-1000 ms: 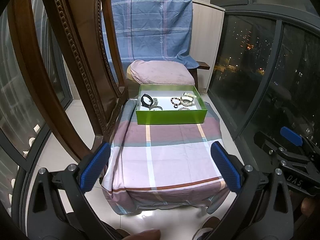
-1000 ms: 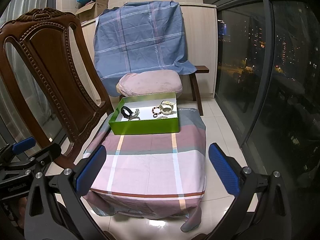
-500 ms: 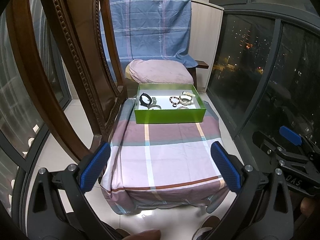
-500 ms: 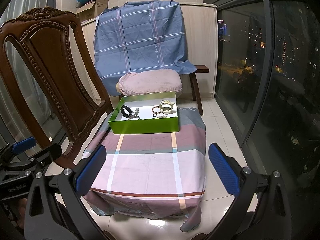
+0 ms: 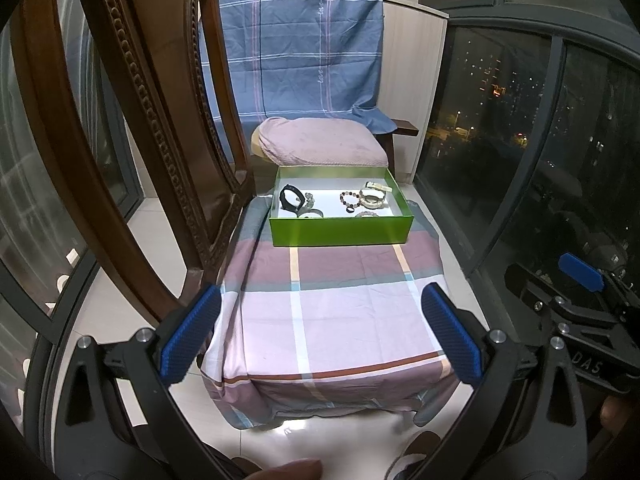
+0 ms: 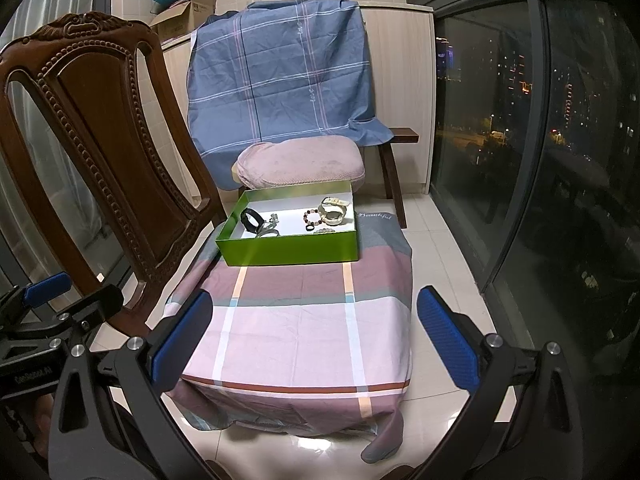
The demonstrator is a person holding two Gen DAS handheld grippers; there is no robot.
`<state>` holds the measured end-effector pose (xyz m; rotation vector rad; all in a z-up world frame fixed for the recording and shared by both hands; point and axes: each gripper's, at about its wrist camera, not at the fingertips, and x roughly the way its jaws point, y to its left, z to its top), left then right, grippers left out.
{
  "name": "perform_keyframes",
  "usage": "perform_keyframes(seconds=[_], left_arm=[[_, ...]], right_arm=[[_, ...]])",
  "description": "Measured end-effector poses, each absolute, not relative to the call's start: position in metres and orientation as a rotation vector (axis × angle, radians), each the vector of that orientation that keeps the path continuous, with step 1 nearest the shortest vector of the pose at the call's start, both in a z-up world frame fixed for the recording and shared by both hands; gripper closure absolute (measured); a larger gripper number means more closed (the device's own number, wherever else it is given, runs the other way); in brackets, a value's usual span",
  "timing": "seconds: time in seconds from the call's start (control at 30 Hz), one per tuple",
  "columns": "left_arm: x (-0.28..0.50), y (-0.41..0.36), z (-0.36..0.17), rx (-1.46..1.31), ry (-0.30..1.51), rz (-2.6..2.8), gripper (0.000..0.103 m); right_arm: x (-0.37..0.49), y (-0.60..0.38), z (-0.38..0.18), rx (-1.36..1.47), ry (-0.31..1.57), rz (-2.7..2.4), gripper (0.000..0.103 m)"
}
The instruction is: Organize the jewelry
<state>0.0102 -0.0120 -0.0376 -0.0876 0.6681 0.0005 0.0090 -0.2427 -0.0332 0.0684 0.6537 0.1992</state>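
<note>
A green box [image 5: 340, 236] [image 6: 288, 251] with a white floor sits at the far end of a low table draped in a pink plaid cloth [image 5: 336, 312] [image 6: 296, 320]. Inside lie a black band [image 5: 289, 199] [image 6: 250, 219], a silvery piece [image 5: 310, 206] [image 6: 269, 227], a dark beaded bracelet [image 5: 349, 200] [image 6: 312, 217], a cream bangle [image 5: 373, 197] [image 6: 333, 213] and a small black ring [image 5: 349, 210] [image 6: 309, 227]. My left gripper [image 5: 320, 332] and right gripper [image 6: 316, 338] hang open over the table's near end, well short of the box, both holding nothing.
A carved wooden chair [image 5: 132, 128] [image 6: 100, 152] stands close on the left of the table. Behind the box are a pink cushion [image 5: 320, 142] on a stool and a blue plaid sheet [image 6: 284, 72] over a cabinet. Dark glass windows [image 6: 520, 120] run along the right.
The left view has drifted slightly, with the box sitting a touch higher and further left. The right view is almost unchanged. Both grippers stay open.
</note>
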Motion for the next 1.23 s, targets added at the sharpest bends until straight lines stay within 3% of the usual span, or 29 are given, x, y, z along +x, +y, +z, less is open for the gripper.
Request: perform_keyframes(seconds=[1.23], left_arm=[[0.014, -0.024, -0.045, -0.067, 0.678, -0.015, 0.004]], right_arm=[[0.016, -0.245, -0.042, 0.068, 0.676, 0.199, 0.003]])
